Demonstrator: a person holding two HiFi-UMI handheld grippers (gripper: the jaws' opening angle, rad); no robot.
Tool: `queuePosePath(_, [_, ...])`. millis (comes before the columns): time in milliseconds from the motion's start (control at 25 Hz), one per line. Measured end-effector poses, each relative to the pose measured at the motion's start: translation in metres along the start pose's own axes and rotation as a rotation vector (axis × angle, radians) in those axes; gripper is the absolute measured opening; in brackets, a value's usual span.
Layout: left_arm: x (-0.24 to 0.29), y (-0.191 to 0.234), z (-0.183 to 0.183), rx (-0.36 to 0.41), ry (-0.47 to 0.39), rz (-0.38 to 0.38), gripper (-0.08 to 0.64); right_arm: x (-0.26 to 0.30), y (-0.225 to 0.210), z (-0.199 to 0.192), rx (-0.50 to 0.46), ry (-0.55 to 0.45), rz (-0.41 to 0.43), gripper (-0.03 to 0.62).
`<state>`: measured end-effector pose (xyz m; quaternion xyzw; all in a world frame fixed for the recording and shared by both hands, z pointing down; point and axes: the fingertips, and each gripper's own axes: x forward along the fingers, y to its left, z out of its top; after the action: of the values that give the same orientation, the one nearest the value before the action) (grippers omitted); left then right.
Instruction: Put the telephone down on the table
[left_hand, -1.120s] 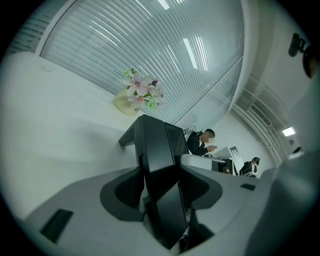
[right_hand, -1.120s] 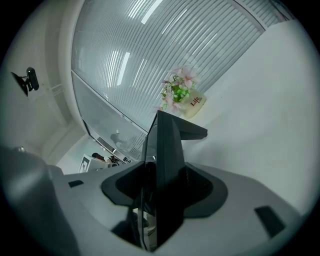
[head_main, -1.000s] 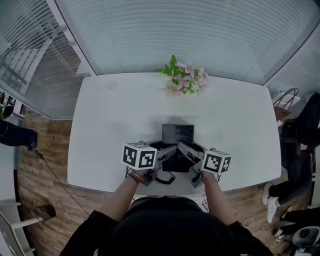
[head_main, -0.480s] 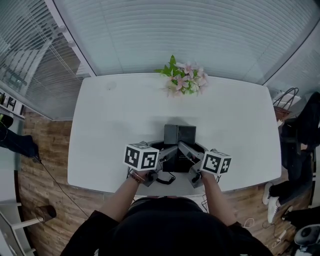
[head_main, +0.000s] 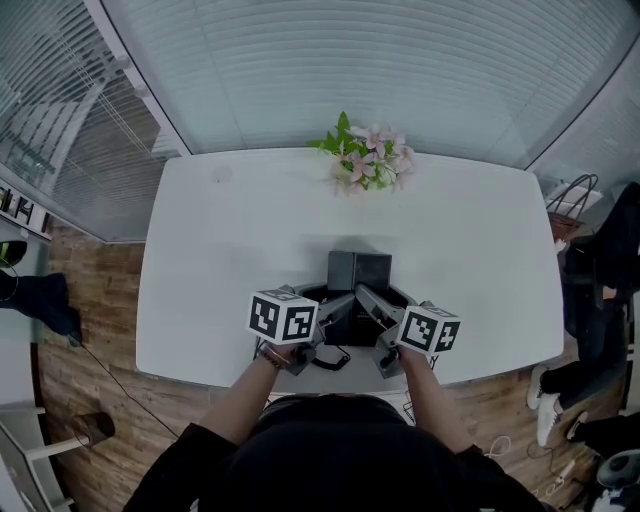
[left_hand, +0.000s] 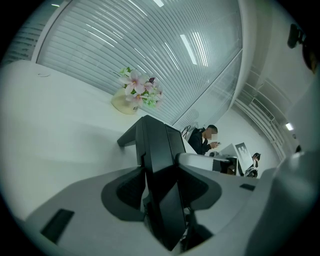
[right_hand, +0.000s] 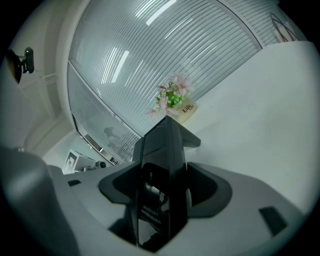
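Note:
A black desk telephone (head_main: 358, 272) stands on the white table (head_main: 230, 250) near its front edge, with its curly cord (head_main: 330, 358) trailing toward me. My left gripper (head_main: 345, 300) reaches in from the left and its pads press on the telephone's side (left_hand: 157, 165). My right gripper (head_main: 364, 294) comes in from the right. Its jaws are opening, with the telephone's other side (right_hand: 165, 150) between them and a thin gap showing at one pad.
A pot of pink flowers (head_main: 368, 158) sits at the table's far edge. Slatted glass walls lie beyond it. A bag (head_main: 570, 205) and seated people (head_main: 610, 260) are off the table's right end, on the wooden floor.
My right gripper's cube has drawn back slightly toward me. The telephone and my left gripper stay where they were.

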<state>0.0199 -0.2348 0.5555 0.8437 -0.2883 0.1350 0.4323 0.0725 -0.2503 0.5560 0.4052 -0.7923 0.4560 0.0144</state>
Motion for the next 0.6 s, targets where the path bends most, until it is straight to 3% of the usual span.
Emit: queuePosePath(600, [0.0,-0.0009,0.0011,0.003,0.002,0.016,0.216,-0.0061,0.0001,0.0072,-0.043,-0.032,-0.024,0.253])
